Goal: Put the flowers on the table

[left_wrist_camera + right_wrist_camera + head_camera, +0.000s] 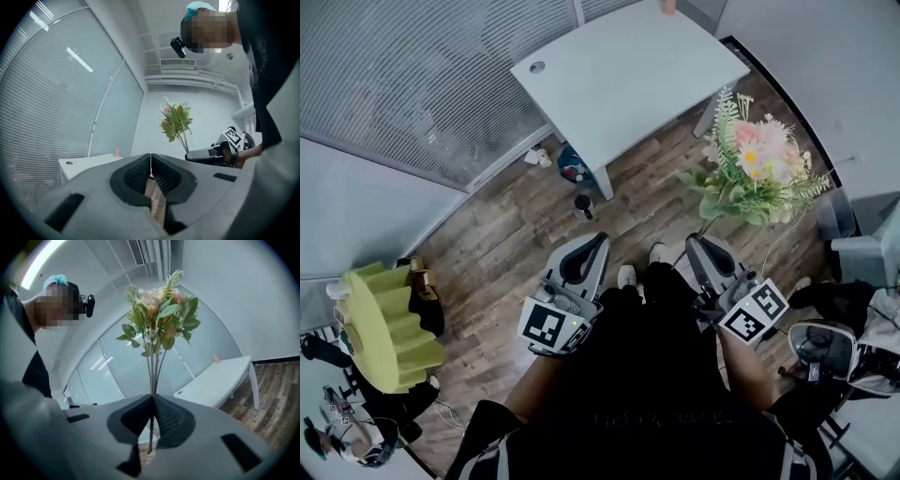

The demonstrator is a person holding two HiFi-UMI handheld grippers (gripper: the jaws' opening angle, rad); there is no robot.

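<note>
The person stands on the wood-plank floor (pixel 502 225) with a gripper in each hand, both held out at waist height. The right gripper (pixel 153 398) has its jaws pinched on the thin green stems of the flowers (pixel 157 319), gripping them near the lower end, with a short stub of stem showing beneath the pads. The bunch stands nearly upright. Its long axis runs from the jaws straight up, the stems below and the pink, peach and white blooms and leaves on top. Seen from overhead, the heads lean out a little toward one o'clock from the person. The flowers are in the air over the floor, not touching anything but the jaws.

The left gripper (pixel 150 157) is at the person's eleven o'clock, beside the right one and apart from it. Its jaws are pressed together with nothing between them.

The white table (pixel 628 75) lies ahead at twelve o'clock, well apart from the bunch. A small orange thing (pixel 216 359) stands at its far edge. A glass wall (pixel 422 75) with blinds runs along at ten o'clock.
</note>
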